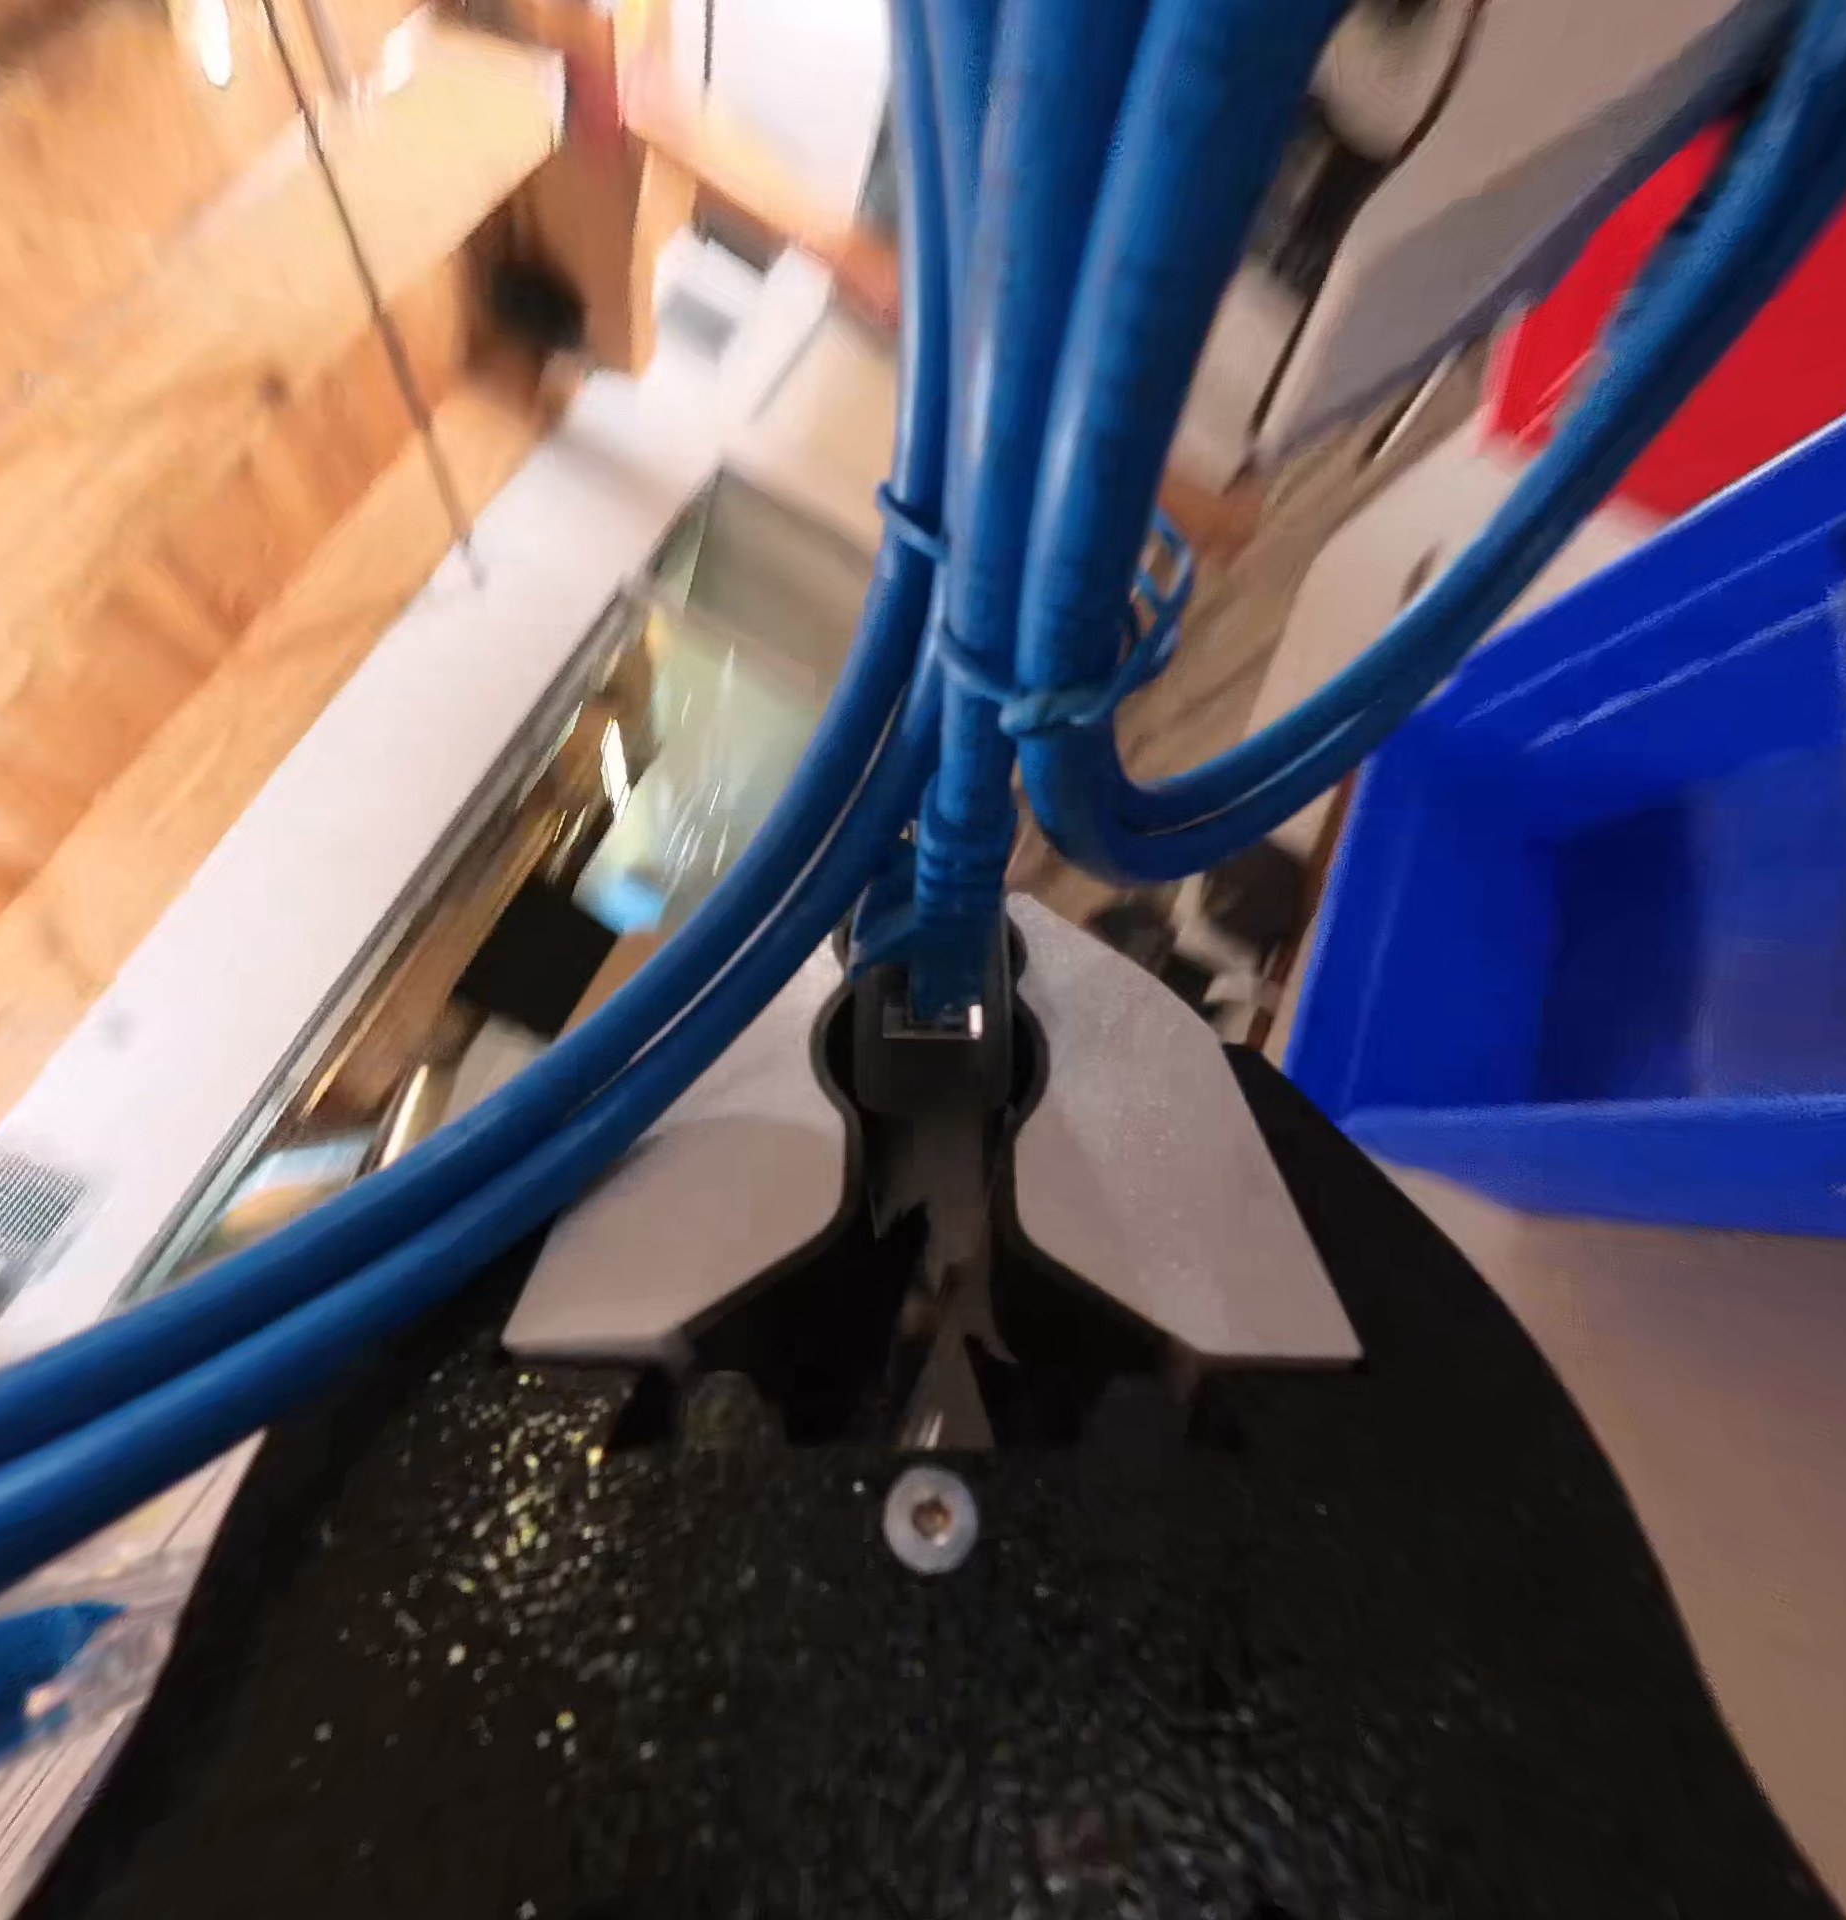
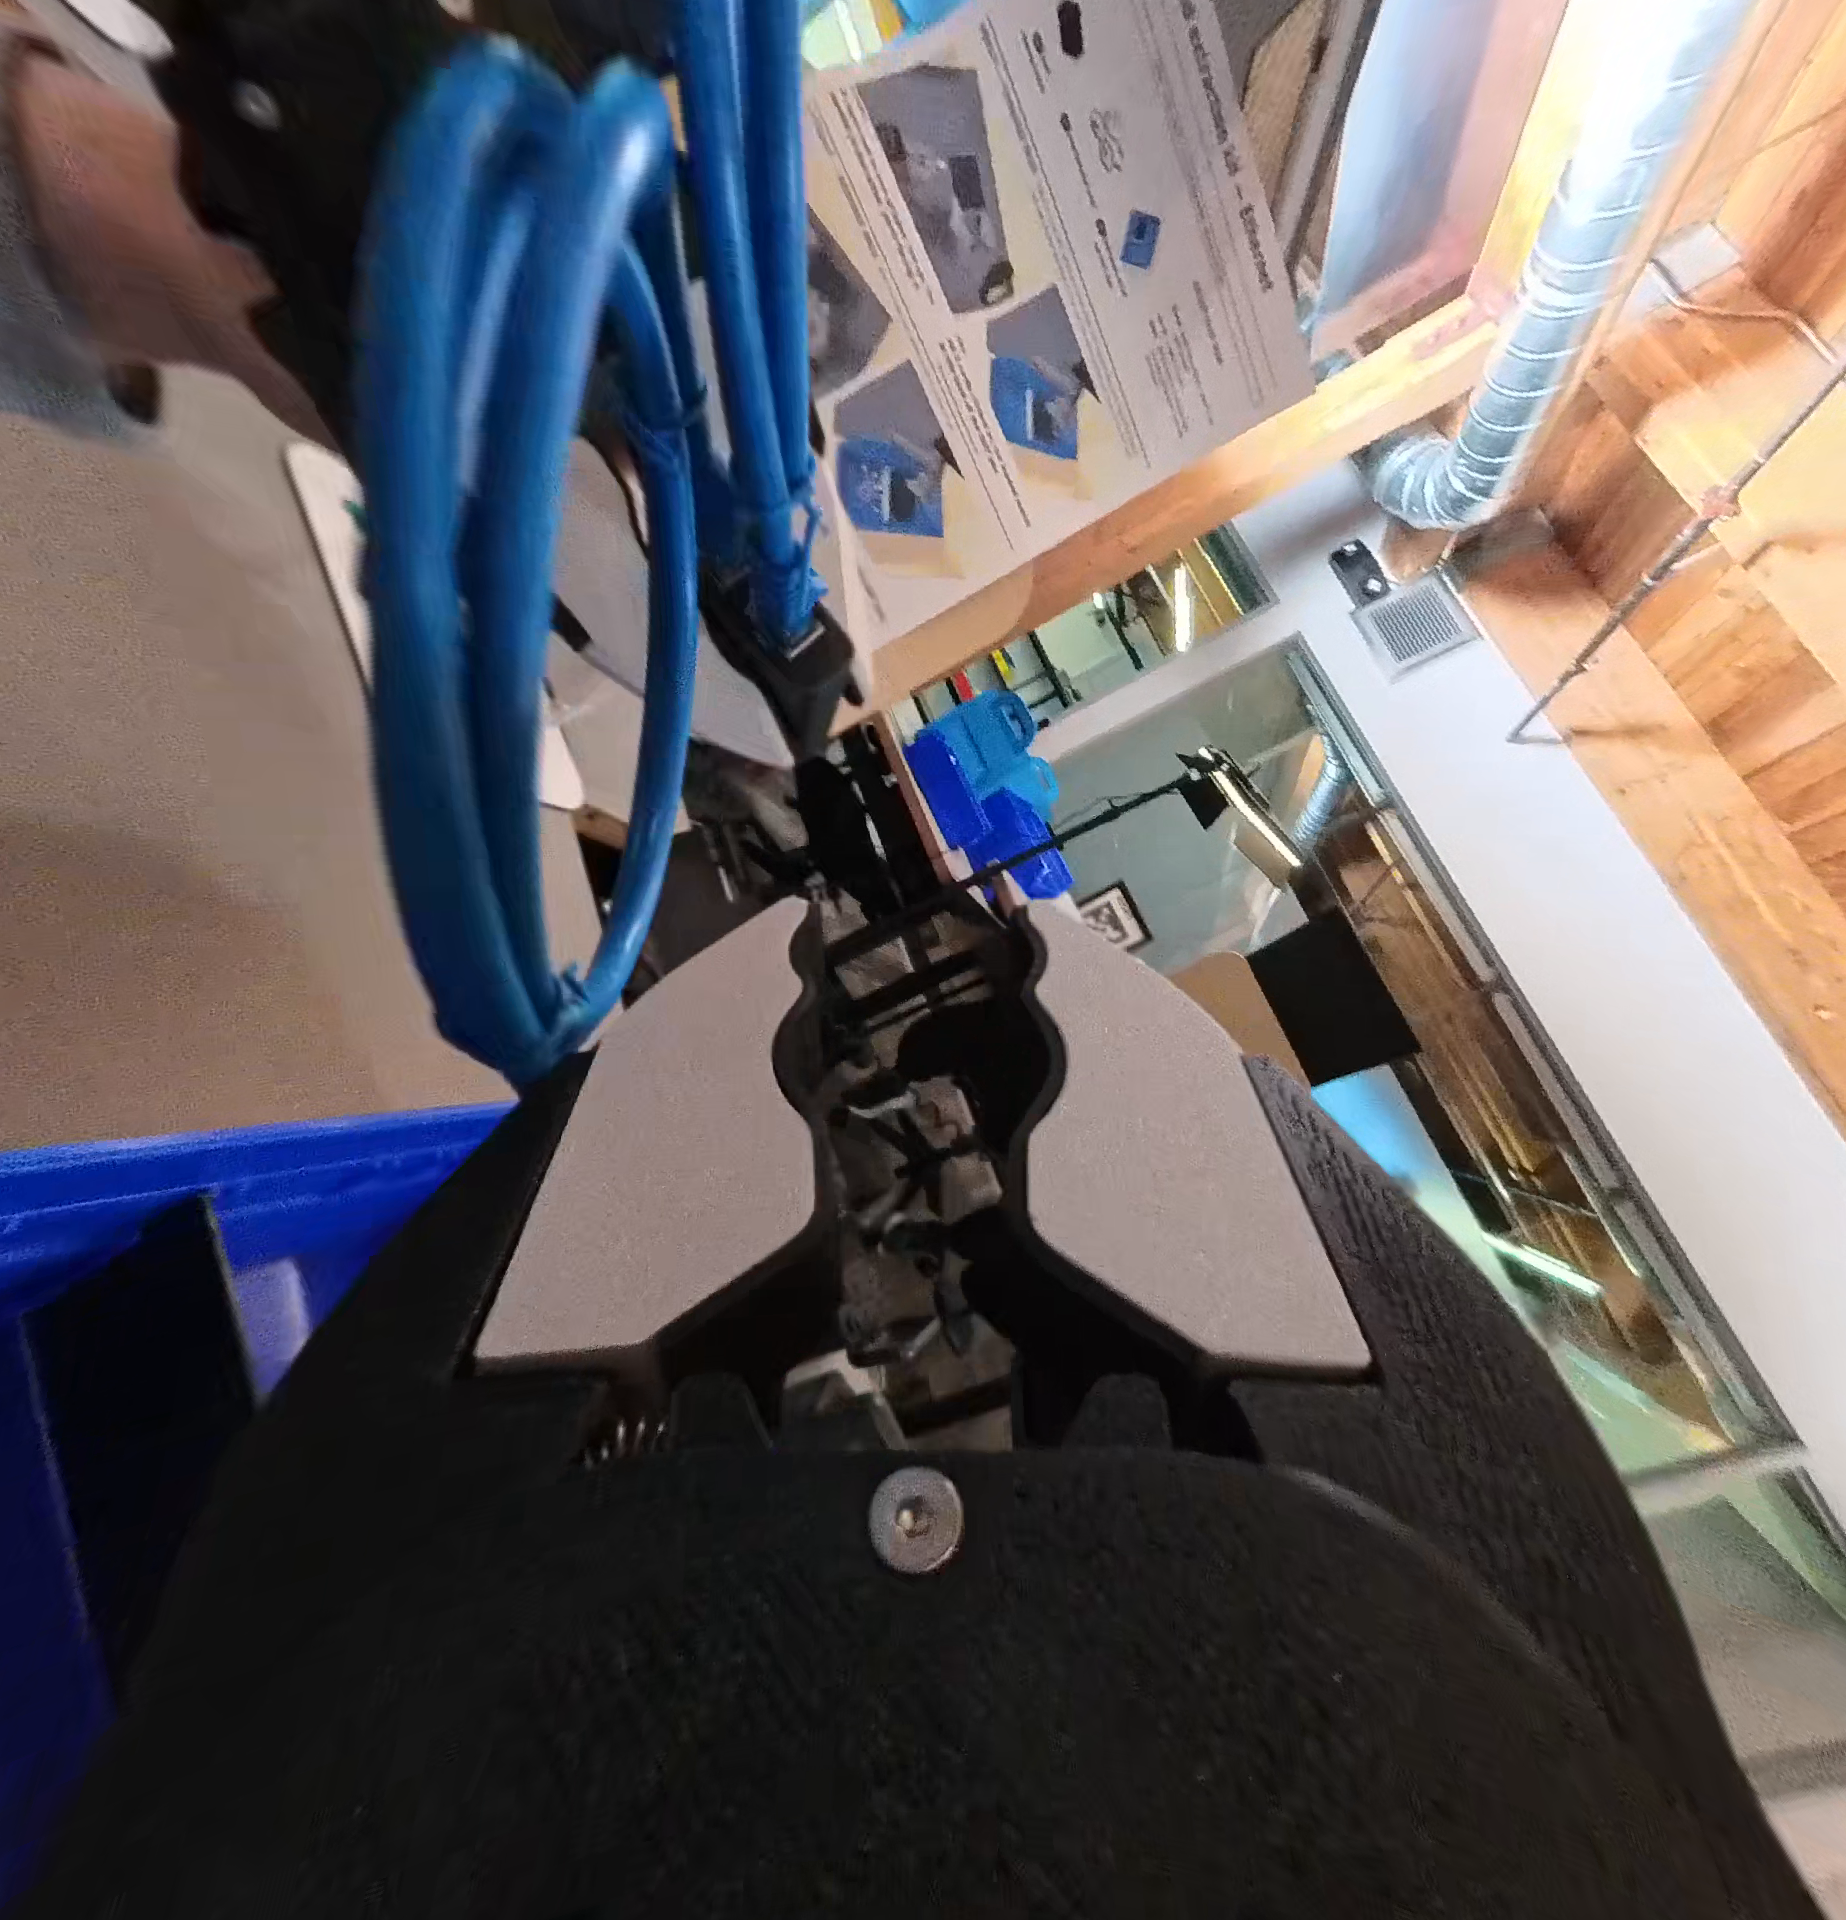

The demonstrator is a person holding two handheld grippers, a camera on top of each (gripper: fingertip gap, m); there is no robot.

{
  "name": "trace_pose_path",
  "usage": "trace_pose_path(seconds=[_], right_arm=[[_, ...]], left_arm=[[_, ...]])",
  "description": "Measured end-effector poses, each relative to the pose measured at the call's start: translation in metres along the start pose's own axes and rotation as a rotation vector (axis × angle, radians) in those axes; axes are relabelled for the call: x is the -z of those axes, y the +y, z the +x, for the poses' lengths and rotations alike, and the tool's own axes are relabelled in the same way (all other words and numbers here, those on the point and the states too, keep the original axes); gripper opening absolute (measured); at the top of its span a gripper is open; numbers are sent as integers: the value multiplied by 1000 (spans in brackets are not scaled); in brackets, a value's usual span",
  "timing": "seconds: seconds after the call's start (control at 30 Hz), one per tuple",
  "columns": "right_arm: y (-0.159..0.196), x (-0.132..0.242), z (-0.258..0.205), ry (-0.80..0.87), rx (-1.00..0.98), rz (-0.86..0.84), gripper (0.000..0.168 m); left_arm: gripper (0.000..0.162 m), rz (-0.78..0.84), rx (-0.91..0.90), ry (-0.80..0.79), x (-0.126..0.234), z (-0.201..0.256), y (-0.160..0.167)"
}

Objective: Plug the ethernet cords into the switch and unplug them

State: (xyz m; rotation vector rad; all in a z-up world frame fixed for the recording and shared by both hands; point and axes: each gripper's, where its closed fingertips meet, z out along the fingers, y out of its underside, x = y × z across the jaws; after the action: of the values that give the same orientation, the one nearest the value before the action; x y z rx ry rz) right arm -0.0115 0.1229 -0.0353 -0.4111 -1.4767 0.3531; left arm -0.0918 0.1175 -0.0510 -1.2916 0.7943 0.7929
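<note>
In the left wrist view my left gripper (image 1: pixel 929 1023) is shut on the clear plug (image 1: pixel 929 1023) of a bundled blue network cable (image 1: pixel 1064 520), tied with thin blue ties. Its loops hang over the left finger (image 1: pixel 690 1195). A second blue plug (image 1: pixel 25 1662) shows at the lower left edge. In the right wrist view my right gripper (image 2: pixel 908 920) stands a narrow way apart, with nothing clearly between its fingers. It sits just below the left gripper's tip and the held plug (image 2: pixel 794 623). The cable loops (image 2: pixel 514 582) hang to its left.
A blue plastic bin (image 1: pixel 1584 935) (image 2: pixel 171 1299) stands close by both grippers, with a red bin (image 1: pixel 1729 343) behind it. A printed sheet (image 2: pixel 1054 270) hangs on a wooden board, with a blue printed part (image 2: pixel 986 790) at its edge. A person's hand (image 2: pixel 77 260) is at the upper left.
</note>
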Motion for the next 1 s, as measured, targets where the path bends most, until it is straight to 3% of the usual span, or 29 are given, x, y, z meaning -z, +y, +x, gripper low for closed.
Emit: trace_pose_path(seconds=[0.03,0.2,0.27,0.47,0.67,1.0], right_arm=[[6,0,6,39,6,-28,30],[25,10,35,192,1,-121,25],[23,15,41,219,-8,-124,25],[-11,15,-4,-35,-10,35,29],[-9,4,-32,-193,-61,10,41],[4,-37,-48,-172,-51,-38,37]], left_arm=[[22,-124,-11,-44,0,-6,12],[22,-436,-214,-138,8,-17,42],[22,-489,-248,-126,7,-15,49],[22,-531,-244,-72,0,-2,60],[21,-533,-193,8,-5,12,64],[21,-477,-260,57,-15,32,48]])
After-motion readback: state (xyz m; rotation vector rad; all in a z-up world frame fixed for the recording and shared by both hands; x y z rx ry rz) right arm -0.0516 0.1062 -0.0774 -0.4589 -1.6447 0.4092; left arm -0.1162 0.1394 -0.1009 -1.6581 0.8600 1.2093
